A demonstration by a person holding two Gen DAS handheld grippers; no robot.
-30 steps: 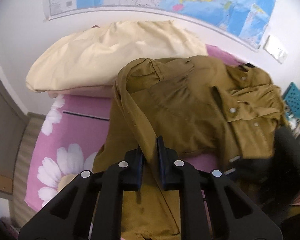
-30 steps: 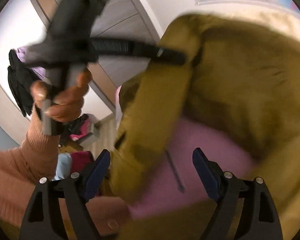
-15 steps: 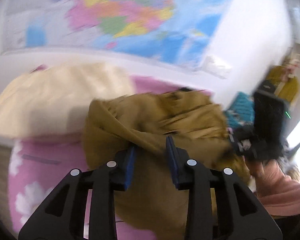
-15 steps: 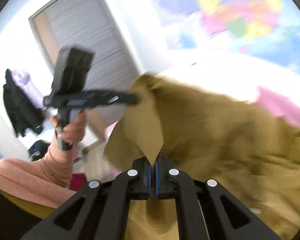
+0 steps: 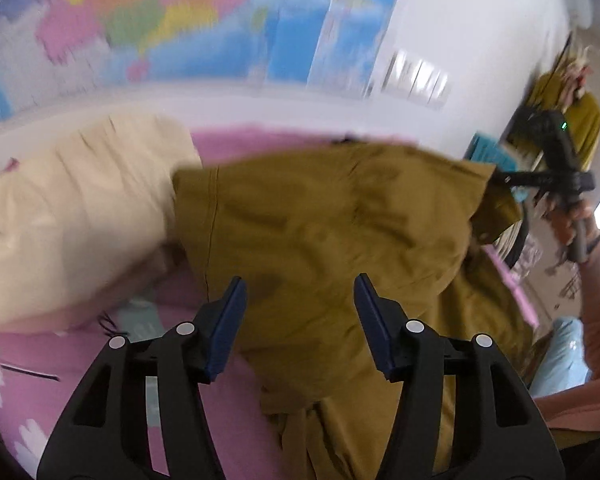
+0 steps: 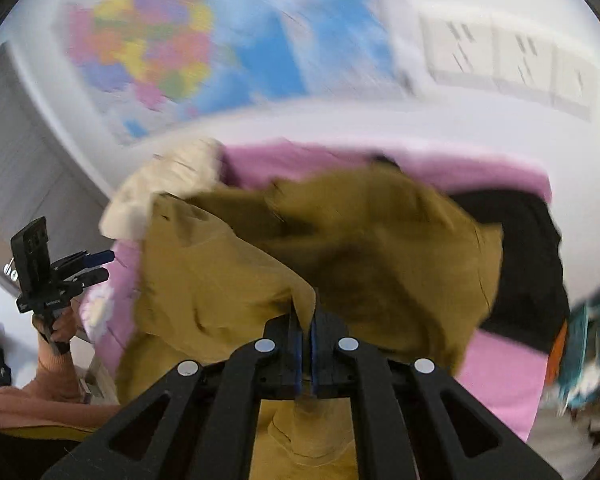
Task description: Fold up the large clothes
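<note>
Having let go, left claw (image 5: 300, 320) is opening over the mustard jacket (image 5: 320, 232); right claw (image 6: 305, 320) now pinches its fabric.

The large mustard-brown cotton jacket (image 5: 324, 240) lies rumpled and partly lifted over a pink flowered bed sheet (image 5: 52, 360), its far edge touching a pale cream pillow (image 5: 72, 216). One pointed corner of the cloth is pinched between the pads of the right claw (image 6: 304, 344) and pulled taut, while the rest sags in loose folds, a seam running down its left side.
</note>
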